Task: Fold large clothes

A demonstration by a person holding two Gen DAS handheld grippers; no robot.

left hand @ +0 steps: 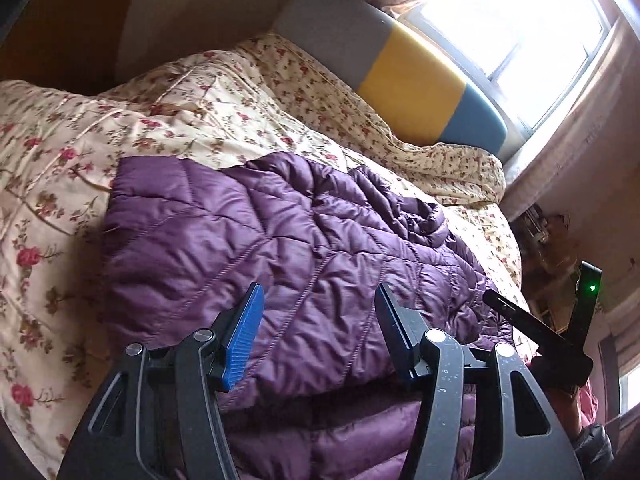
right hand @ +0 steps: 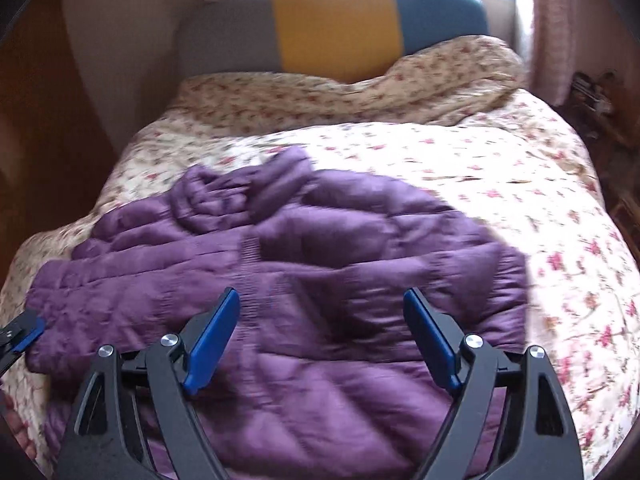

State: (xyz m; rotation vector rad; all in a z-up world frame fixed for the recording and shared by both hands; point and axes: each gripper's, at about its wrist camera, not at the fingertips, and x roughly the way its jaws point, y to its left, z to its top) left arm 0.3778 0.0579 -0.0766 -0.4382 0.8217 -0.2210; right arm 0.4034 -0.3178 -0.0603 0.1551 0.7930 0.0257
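Both sets of jaws stand spread and empty as I watch: left gripper and right gripper hover over the purple quilted jacket, spread on the floral bed beneath them.

A bed fills the room, spread with a cream floral quilt that bunches up against a padded headboard in grey, yellow and blue bands. Behind it a bright window glares between pinkish curtains. Dark wood, perhaps a wardrobe, stands at the left.
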